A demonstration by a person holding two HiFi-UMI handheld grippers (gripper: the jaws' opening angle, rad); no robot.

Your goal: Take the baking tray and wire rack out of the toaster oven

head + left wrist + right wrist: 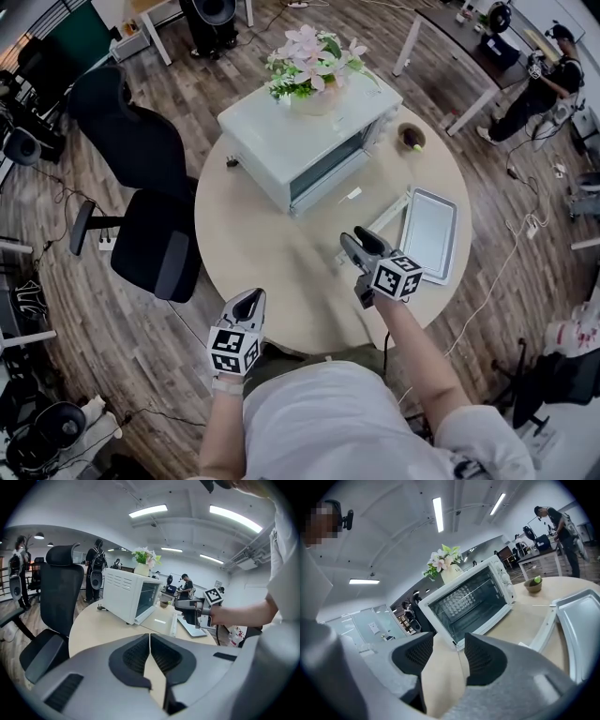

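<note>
A pale toaster oven (300,141) stands at the far middle of the round table (272,272); its dark glass front (471,602) faces me and a wire grid shows in it. A grey baking tray (429,234) lies flat on the table to the right of the oven, with a pale bar-like piece (386,216) along its left side. My right gripper (354,242) hovers over the table just left of the tray, open and empty, pointing at the oven front. Near the table's front edge, my left gripper (251,298) is shut with nothing in it.
A vase of flowers (309,66) stands on top of the oven. A small bowl (411,138) sits at the table's far right. A black office chair (141,187) stands left of the table. A person (544,80) works at a desk at the back right.
</note>
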